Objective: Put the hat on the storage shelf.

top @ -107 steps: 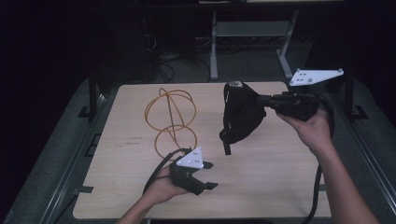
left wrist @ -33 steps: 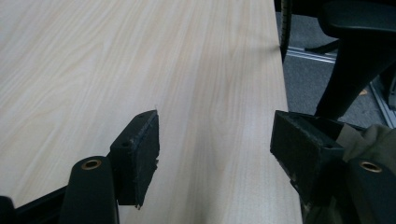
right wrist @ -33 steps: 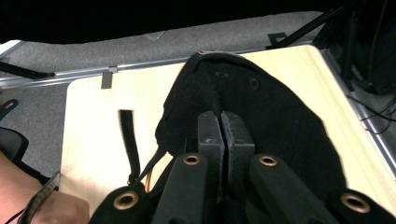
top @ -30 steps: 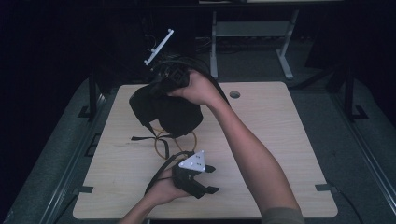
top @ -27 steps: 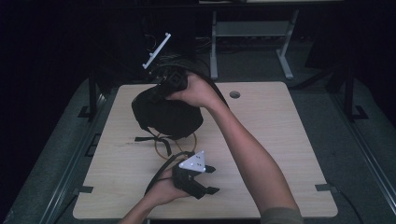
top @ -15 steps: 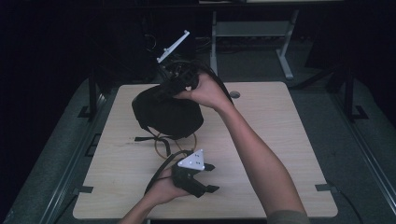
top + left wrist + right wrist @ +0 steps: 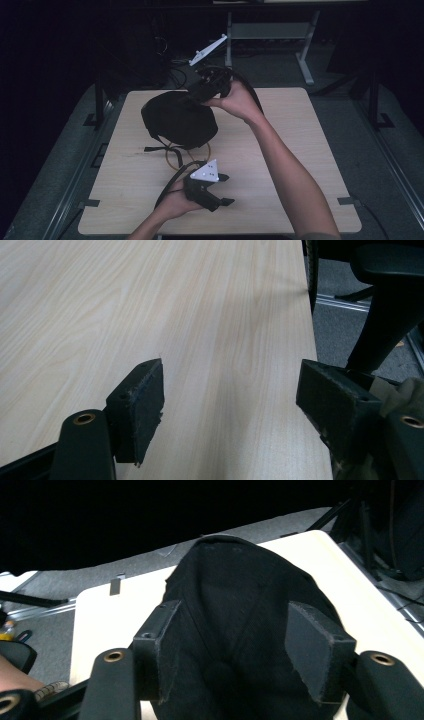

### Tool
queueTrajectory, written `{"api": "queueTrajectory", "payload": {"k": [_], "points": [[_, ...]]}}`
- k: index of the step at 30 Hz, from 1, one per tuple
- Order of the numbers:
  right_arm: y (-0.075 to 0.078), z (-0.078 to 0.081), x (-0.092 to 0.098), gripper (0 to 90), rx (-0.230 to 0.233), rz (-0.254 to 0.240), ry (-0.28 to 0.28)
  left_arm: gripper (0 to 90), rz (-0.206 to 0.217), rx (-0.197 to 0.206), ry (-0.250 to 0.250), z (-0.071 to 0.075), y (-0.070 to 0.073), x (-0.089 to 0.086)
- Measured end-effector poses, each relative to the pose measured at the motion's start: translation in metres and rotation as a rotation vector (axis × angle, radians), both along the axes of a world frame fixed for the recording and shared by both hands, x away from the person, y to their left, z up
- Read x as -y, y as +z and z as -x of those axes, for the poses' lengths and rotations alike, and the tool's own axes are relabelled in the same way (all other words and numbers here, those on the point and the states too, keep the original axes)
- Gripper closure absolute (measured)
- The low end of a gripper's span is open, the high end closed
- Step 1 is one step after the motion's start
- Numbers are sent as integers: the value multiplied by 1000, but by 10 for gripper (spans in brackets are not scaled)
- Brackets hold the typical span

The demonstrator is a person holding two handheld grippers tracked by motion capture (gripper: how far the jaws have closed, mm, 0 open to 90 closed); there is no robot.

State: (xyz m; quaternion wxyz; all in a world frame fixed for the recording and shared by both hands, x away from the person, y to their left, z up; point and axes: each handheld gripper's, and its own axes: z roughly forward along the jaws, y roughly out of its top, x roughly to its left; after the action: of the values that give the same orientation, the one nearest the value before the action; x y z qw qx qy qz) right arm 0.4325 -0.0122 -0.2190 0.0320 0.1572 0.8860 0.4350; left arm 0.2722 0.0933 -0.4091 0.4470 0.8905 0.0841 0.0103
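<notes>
The right tongs (image 7: 197,92) had just spread, freeing the black cap (image 7: 179,120) onto the worktop (image 7: 280,150); left tongs (image 7: 222,189) lay spread, idle; placing looked done

Black fabric cap (image 7: 179,119), soft and domed, lying crown-up on the pale wooden tabletop, upper-left of centre in the high view; thin black straps trailing from its lower edge, covering part of an orange cord loop (image 7: 173,157).

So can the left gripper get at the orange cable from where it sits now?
Probably only partly. The left gripper is open on bare table, close to the orange cable, but the black cap lies over most of the coil, leaving just the near loop exposed.
</notes>
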Motion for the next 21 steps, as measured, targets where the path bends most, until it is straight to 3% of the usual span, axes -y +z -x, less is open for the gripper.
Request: {"api": "queueTrajectory", "payload": {"k": [21], "points": [[-7, 12, 65, 310, 9, -36, -105, 225, -8, -1, 26, -1, -3, -3]]}}
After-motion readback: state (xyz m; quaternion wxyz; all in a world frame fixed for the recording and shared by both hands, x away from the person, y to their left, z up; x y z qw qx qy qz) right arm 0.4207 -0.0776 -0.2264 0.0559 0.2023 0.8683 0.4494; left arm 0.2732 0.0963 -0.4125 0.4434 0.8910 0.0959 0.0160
